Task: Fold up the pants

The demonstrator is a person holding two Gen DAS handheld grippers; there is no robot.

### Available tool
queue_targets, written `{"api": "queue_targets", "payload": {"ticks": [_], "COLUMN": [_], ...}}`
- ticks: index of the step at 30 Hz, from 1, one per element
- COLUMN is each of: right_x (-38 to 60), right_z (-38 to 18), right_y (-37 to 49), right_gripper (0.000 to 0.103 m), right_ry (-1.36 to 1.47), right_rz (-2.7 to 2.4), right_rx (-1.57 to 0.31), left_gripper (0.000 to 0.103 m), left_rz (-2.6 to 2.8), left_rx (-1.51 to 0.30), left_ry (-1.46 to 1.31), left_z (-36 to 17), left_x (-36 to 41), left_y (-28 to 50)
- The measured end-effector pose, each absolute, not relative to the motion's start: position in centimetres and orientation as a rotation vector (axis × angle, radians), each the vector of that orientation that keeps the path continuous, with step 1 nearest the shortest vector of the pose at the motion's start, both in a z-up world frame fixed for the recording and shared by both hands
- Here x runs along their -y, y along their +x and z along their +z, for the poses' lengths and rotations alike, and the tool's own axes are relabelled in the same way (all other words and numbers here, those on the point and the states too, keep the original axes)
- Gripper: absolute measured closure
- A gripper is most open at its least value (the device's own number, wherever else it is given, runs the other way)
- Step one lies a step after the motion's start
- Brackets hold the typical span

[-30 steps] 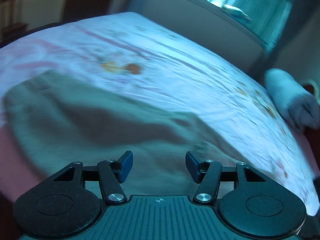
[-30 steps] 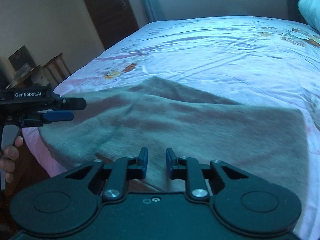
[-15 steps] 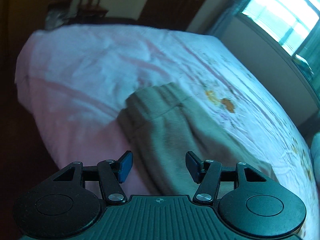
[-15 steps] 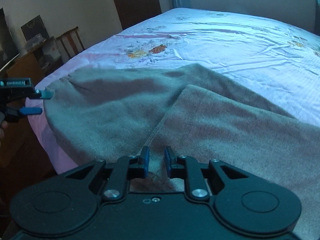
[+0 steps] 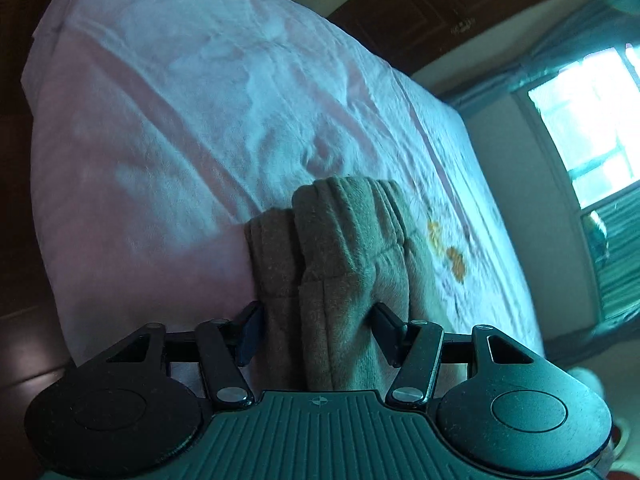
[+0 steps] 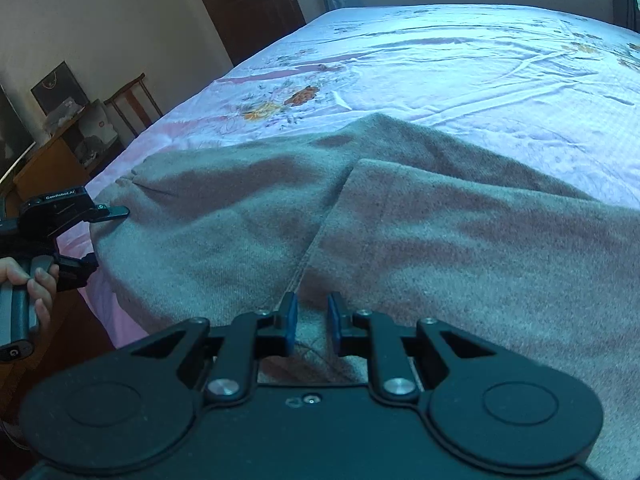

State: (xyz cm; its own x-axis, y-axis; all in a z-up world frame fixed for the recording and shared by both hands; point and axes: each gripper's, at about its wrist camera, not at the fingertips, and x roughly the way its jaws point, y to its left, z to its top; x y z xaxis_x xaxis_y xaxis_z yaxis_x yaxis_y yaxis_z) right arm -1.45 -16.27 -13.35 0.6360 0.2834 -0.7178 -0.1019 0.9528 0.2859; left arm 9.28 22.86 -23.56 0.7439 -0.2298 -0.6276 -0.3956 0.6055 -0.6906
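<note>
Two grippers are positioned at the near edge of the bed (image 6: 480,64), where the grey-brown pants (image 6: 400,224) lie spread across the pink floral sheet (image 5: 168,128).

Left gripper (image 5: 316,330): fingers apart, straddling the elastic waistband (image 5: 344,232) of the pants. The bunched fabric fills the gap between the fingers; the right finger touches the cloth, but the fingers are not clamped on it. In the right wrist view, this gripper (image 6: 102,236) appears at the left end of the garment, at the corner of the bed, with the person's hand (image 6: 28,280) wrapped around its handle.

Right gripper (image 6: 312,320): fingers narrowly apart, with a small gap between the blue pads (image 6: 290,318). Pants fabric lies directly under and between them, at the near end of the seam (image 6: 320,224) where one leg overlaps the other. No grip on the cloth is visible.

Background items: dark wooden door (image 6: 244,4), chair (image 6: 134,100), and bright window (image 5: 592,120).
</note>
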Motion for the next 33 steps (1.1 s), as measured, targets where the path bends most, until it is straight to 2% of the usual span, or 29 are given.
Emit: {"api": "queue_targets", "payload": {"ticks": [1, 2, 7, 18, 33], "right_x": [16.2, 16.2, 15.0, 11.4, 12.3], "right_z": [-13.4, -13.4, -13.1, -13.3, -13.2], "right_y": [-1.5, -1.6, -1.9, -2.4, -2.0], "right_gripper": [0.094, 0.094, 0.094, 0.094, 0.094], "right_ry": [0.225, 0.223, 0.146, -0.175, -0.101], "right_rz": [0.222, 0.221, 0.2, 0.172, 0.177], "right_rx": [-0.854, -0.852, -0.842, -0.823, -0.837], "left_gripper": [0.059, 0.067, 0.078, 0.08, 0.082], "left_rz": [0.107, 0.099, 0.097, -0.025, -0.457], "left_rx": [-0.746, -0.746, -0.731, -0.633, -0.485], "left_ry": [-0.933, -0.922, -0.813, -0.573, -0.331], "left_z": [-23.6, -23.5, -21.9, -17.0, -8.8], "left_x": [-22.7, -22.6, -21.2, -17.8, -8.1], "left_y": [9.1, 8.9, 8.9, 9.5, 6.9]}}
